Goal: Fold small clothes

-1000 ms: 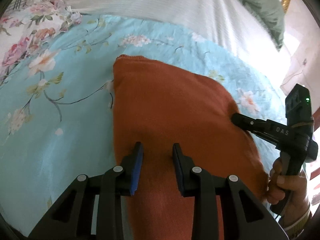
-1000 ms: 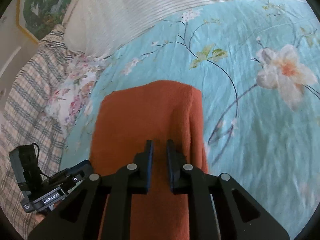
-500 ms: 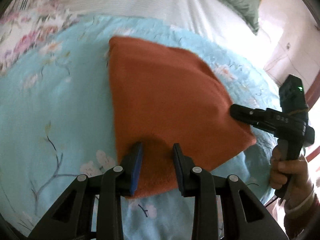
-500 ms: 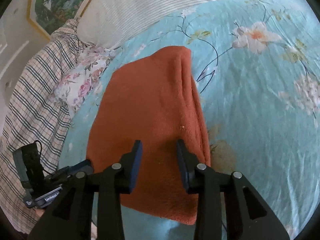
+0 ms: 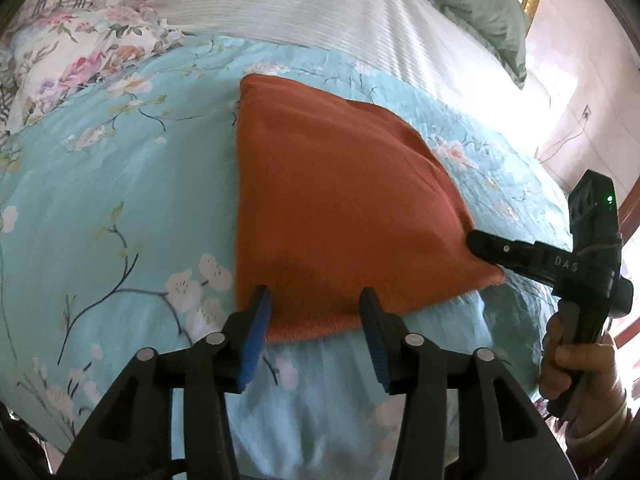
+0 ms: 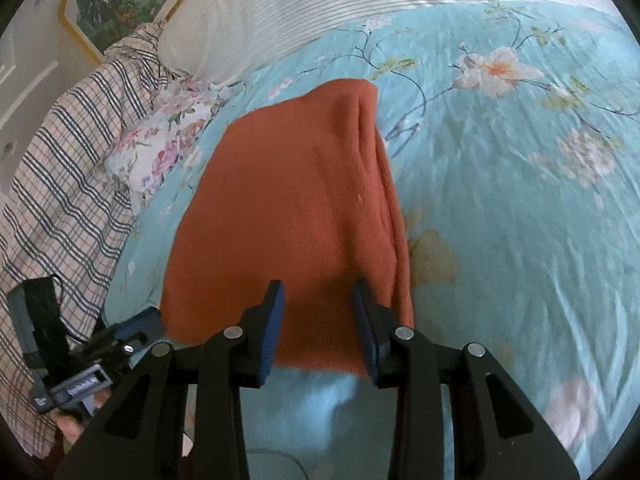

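A folded rust-orange knit garment (image 5: 340, 200) lies flat on the light blue floral bedspread (image 5: 120, 208). My left gripper (image 5: 314, 300) hovers at the garment's near hem, and its jaws are opening. The hem lies between the blue pads (image 5: 256, 328), which do not press on it. My right gripper (image 6: 318, 292) stands open over the near right part of the same garment (image 6: 288, 208), with the cloth lying loose under its fingers. In the left wrist view the right gripper's (image 5: 484, 246) tip sits at the garment's right corner, held by a hand (image 5: 576, 368).
A white ribbed pillow (image 5: 320, 4) and a green cushion (image 5: 472, 8) lie at the far end of the bed. A floral pillow (image 6: 160, 148) and a plaid blanket (image 6: 68, 152) lie on the left. A framed picture (image 6: 116, 0) hangs beyond.
Both grippers have drawn back from the middle of the garment to its near hem. Both sets of jaws have widened and let the cloth lie flat.
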Demonstrator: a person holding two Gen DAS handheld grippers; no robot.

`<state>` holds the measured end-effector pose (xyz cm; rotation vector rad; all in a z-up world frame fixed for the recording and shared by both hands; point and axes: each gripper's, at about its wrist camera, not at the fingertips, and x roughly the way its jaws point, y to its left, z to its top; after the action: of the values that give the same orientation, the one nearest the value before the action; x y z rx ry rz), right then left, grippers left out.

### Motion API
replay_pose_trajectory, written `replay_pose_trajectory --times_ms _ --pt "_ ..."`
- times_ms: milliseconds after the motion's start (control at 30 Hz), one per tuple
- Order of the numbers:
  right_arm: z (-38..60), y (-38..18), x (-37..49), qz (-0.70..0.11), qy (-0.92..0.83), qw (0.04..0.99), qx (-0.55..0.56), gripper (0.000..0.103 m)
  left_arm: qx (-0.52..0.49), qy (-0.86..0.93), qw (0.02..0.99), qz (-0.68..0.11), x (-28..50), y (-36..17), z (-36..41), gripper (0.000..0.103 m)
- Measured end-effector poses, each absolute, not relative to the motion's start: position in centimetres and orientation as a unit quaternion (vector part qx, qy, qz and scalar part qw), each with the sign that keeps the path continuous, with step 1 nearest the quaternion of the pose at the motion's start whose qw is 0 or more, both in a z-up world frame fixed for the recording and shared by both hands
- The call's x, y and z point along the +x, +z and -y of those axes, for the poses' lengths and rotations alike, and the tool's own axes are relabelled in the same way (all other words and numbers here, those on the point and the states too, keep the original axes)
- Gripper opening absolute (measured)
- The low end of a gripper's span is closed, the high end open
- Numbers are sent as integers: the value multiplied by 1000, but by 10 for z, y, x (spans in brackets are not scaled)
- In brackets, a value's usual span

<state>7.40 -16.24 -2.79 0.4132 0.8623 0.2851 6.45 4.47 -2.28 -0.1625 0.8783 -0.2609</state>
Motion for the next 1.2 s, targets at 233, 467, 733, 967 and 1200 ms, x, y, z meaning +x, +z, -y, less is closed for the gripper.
replay_pose_trajectory --times_ms 233,467,733,967,1200 --pt "166 -20 42 -410 118 885 185 40 -83 -90 895 -428 44 -17 -56 66" --pt "158 -12 23 -409 104 894 149 54 -46 -47 894 -443 30 -20 -60 78" --pt "144 -11 7 -415 95 899 104 75 -20 -16 892 -452 25 -25 -62 84" --pt "140 0 -6 -418 102 899 78 79 23 0 906 -422 20 -8 -56 84" --pt "141 41 -16 -380 118 915 59 99 69 -3 927 -368 16 41 -51 87"
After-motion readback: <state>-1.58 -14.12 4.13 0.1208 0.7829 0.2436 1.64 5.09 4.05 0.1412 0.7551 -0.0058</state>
